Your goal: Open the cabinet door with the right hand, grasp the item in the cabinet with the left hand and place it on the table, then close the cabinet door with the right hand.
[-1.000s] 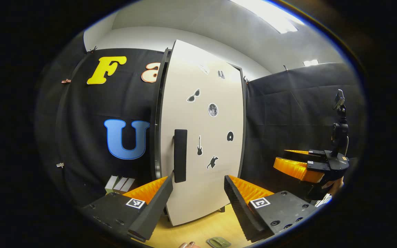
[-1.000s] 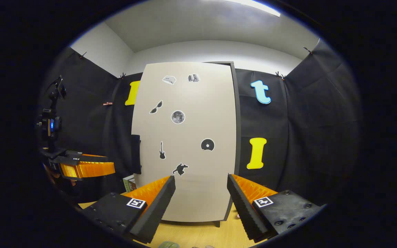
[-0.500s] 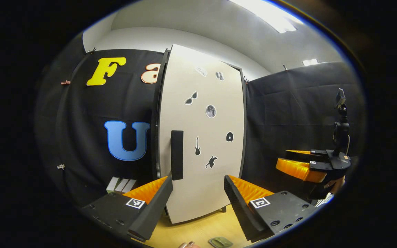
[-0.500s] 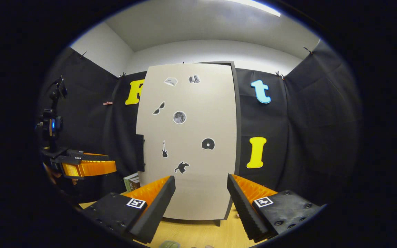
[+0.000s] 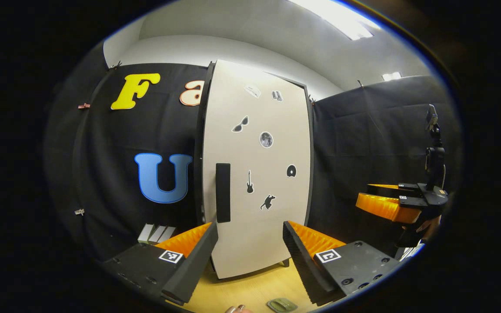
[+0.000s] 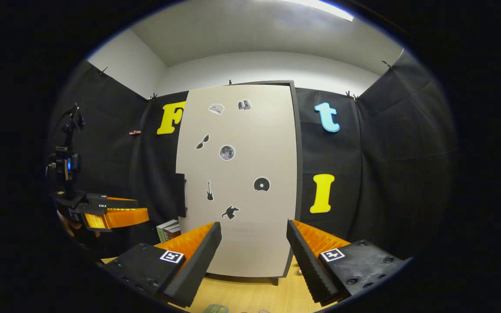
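The cabinet's pale door (image 5: 255, 174) carries small stickers and stands almost flush with the dark frame. Its black handle (image 5: 223, 192) is on the left edge, and from the right gripper view the handle (image 6: 181, 195) shows as a thin strip. My left gripper (image 5: 249, 226) is open in front of the door, touching nothing. My right gripper (image 6: 252, 225) is open too, facing the door (image 6: 239, 182) from a short way off. A small green object (image 5: 281, 305) lies on the wooden table (image 5: 250, 289) at the bottom edge. The cabinet's inside is hidden.
Several books (image 5: 155, 233) lean left of the cabinet, against the black cloth. The right gripper (image 5: 385, 206) and its camera mast show far right in the left gripper view. The left gripper (image 6: 111, 216) hangs at the left in the right gripper view. A fingertip (image 5: 237, 309) peeks in at the bottom.
The door has swung further toward its frame and now looks nearly shut. Both grippers have drawn back a little from it and stay open.
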`<state>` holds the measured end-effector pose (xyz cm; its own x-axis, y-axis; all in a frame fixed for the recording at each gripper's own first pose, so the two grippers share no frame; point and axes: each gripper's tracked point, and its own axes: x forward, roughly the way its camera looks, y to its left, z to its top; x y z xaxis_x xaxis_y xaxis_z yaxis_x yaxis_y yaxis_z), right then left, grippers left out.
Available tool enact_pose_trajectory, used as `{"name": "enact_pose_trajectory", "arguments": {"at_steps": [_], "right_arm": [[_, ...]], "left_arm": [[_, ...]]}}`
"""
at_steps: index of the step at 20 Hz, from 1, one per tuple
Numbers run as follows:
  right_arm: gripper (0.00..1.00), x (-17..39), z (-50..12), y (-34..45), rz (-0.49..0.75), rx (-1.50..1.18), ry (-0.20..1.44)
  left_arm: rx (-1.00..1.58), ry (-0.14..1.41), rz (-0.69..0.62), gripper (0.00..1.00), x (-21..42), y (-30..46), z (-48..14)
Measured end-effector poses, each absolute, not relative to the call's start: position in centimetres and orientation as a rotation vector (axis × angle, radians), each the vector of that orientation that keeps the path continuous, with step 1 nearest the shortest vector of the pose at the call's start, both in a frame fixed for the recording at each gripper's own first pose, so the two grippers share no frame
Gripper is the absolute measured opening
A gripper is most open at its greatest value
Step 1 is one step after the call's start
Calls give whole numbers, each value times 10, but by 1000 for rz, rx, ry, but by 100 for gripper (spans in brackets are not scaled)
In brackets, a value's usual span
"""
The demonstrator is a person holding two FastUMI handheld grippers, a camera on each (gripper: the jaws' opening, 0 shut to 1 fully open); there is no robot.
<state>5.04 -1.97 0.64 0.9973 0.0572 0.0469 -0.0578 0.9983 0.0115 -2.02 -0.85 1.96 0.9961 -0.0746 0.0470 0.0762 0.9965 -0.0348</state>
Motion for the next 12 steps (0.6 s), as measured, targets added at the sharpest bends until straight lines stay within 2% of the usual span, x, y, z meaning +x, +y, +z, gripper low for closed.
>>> {"name": "enact_pose_trajectory", "arguments": {"at_steps": [12], "right_arm": [[98, 42, 4, -20, 49, 0, -34]], "left_arm": [[-21, -50, -94, 95, -26, -14, 22]]}}
